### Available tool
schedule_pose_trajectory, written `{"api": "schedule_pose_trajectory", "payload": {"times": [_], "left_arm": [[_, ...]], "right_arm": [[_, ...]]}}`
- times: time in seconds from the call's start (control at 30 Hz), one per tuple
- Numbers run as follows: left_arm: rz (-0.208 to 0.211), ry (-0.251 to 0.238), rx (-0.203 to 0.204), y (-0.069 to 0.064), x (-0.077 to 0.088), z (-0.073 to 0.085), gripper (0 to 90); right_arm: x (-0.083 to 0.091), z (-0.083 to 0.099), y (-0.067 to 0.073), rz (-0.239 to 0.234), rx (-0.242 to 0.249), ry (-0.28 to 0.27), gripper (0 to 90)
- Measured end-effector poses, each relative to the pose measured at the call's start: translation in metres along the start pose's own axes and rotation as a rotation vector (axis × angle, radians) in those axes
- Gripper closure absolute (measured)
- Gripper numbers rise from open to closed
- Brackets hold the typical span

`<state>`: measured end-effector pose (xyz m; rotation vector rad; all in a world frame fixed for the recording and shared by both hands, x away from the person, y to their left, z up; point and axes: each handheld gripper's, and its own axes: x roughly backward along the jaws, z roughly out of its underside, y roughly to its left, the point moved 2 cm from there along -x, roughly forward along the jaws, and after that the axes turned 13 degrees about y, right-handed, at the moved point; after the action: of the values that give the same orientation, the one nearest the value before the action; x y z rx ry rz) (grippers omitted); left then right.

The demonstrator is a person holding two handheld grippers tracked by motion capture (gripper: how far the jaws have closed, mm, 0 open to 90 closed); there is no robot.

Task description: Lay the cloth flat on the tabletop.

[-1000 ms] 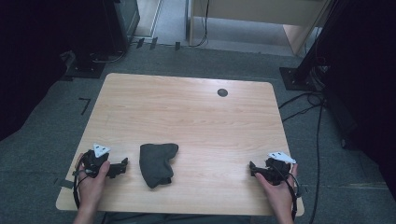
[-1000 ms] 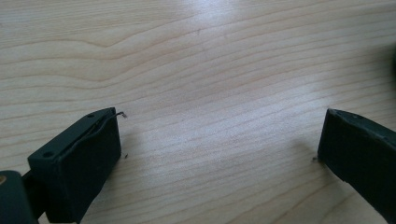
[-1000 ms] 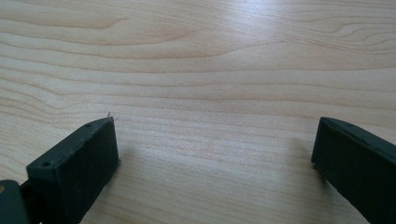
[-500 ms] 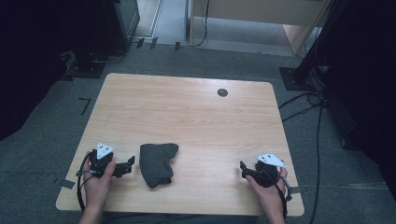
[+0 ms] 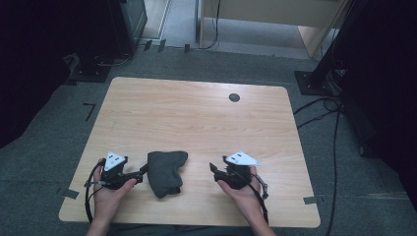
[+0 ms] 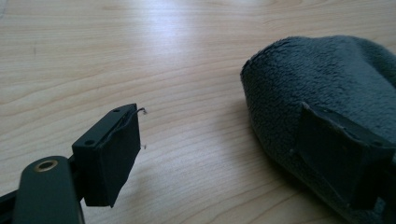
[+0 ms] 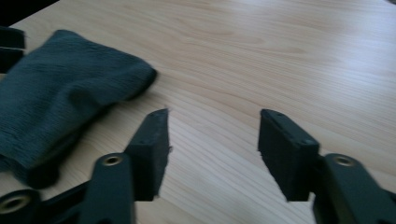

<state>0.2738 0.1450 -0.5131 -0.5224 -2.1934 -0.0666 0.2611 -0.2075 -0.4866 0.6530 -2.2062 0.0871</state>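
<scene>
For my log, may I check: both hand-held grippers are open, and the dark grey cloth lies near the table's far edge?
Not quite: the dark grey cloth lies near the near edge, between the open left hand-held gripper and right hand-held gripper, as the high view shows.

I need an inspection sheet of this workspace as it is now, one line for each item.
Surface: wooden table, bare apart from a dark round spot near its far edge.
Job's things: one dark grey cloth, bunched, near the front edge.
Clutter: nothing seen.
Grippers: left gripper open, one jaw at the cloth's edge, whether touching I cannot tell; right gripper open, apart from the cloth, pointing towards it.
Cables: one black cable trails from the left gripper, one from the right; more cables on the floor.
Surroundings: grey carpet, dark stands, tape marks.
</scene>
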Motion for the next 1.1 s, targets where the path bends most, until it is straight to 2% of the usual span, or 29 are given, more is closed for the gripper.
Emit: {"api": "schedule_pose_trajectory", "payload": {"times": [0.07, 0.17, 0.37, 0.47, 0.53, 0.67, 0.73, 0.77, 0.93, 1.1], "left_arm": [[-0.007, -0.004, 0.013, 0.000, -0.002, 0.001, 15.3], [-0.010, -0.007, 0.003, -0.002, -0.004, 0.002, 21.4], [-0.046, 0.009, -0.016, -0.003, -0.006, 0.003, 22.9], [-0.048, 0.000, -0.019, -0.004, -0.006, 0.003, 23.7], [-0.049, -0.003, -0.023, -0.004, -0.006, 0.003, 24.4], [-0.040, -0.010, -0.021, -0.005, -0.006, 0.002, 25.0], [-0.037, -0.017, -0.022, -0.006, -0.006, 0.002, 25.0], [-0.037, -0.020, -0.023, -0.006, -0.006, 0.002, 25.0], [-0.033, -0.034, -0.016, -0.005, -0.004, 0.002, 24.9], [-0.031, -0.056, -0.020, -0.005, -0.003, 0.001, 24.7]], "right_arm": [[-0.011, -0.008, 0.015, -0.028, 0.029, 0.011, 49.2], [-0.024, -0.016, 0.036, -0.092, 0.053, 0.014, 50.7], [-0.045, -0.023, 0.066, -0.185, 0.070, 0.049, 49.0], [-0.055, -0.021, 0.079, -0.201, 0.097, 0.085, 49.3], [-0.061, -0.019, 0.084, -0.211, 0.102, 0.109, 55.7], [-0.063, -0.018, 0.083, -0.277, 0.091, 0.123, 71.8], [-0.063, -0.018, 0.082, -0.290, 0.103, 0.130, 86.7], [-0.063, -0.018, 0.082, -0.275, 0.112, 0.124, 89.4], [-0.055, -0.022, 0.073, -0.245, 0.119, 0.088, 90.0], [-0.034, -0.033, 0.050, -0.203, 0.102, 0.024, 90.0]]}}
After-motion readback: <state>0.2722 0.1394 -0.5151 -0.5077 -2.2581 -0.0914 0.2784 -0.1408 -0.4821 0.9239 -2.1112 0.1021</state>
